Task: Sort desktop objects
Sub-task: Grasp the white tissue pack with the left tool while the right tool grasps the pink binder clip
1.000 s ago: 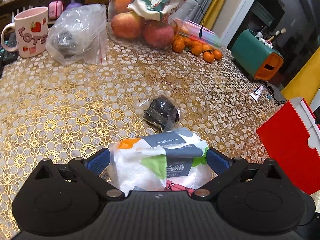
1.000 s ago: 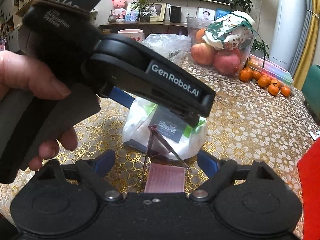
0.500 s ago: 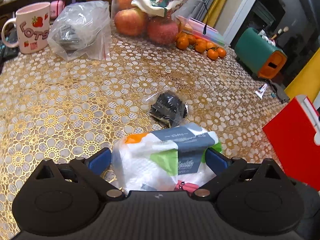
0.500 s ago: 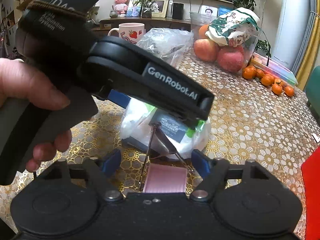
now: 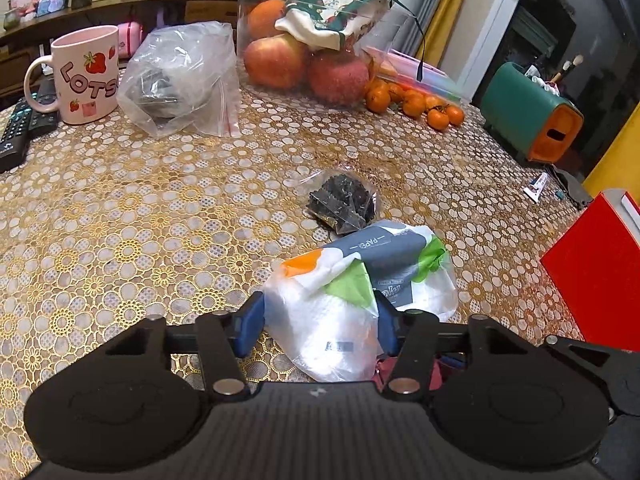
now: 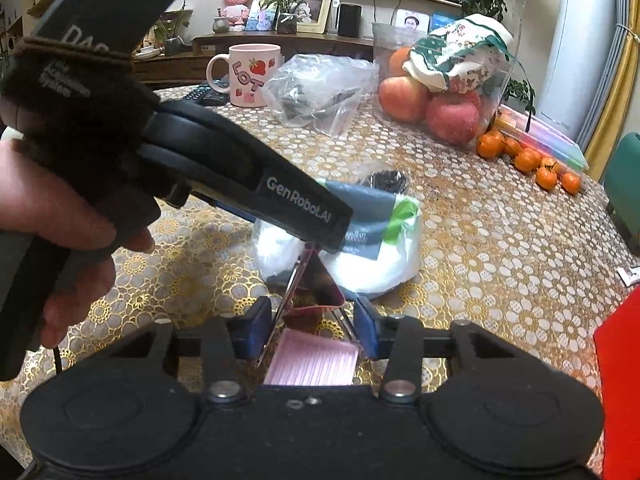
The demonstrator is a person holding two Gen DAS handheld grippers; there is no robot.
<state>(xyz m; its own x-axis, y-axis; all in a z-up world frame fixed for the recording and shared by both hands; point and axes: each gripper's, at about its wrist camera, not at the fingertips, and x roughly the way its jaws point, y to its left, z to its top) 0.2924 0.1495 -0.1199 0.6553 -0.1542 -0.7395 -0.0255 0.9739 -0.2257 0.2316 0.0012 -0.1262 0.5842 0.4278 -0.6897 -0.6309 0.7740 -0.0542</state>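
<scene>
- Left gripper (image 5: pixel 318 328) is closing on the tissue pack (image 5: pixel 360 300): soft, light, slippery wrap, so squeeze mid-body.
- Right gripper (image 6: pixel 314 330) is closing around a thin pink mirror (image 6: pixel 312 308), likely fragile; pad contact unclear.

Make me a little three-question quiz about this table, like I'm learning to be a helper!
1. True or false: the mug is pink.
2. What is between the left gripper's closing jaws? A) tissue pack B) apple C) remote
3. Fill in: the small pink stand sits between the jaws of the ____ gripper.

Key: 1 true; 2 A; 3 right.
</scene>
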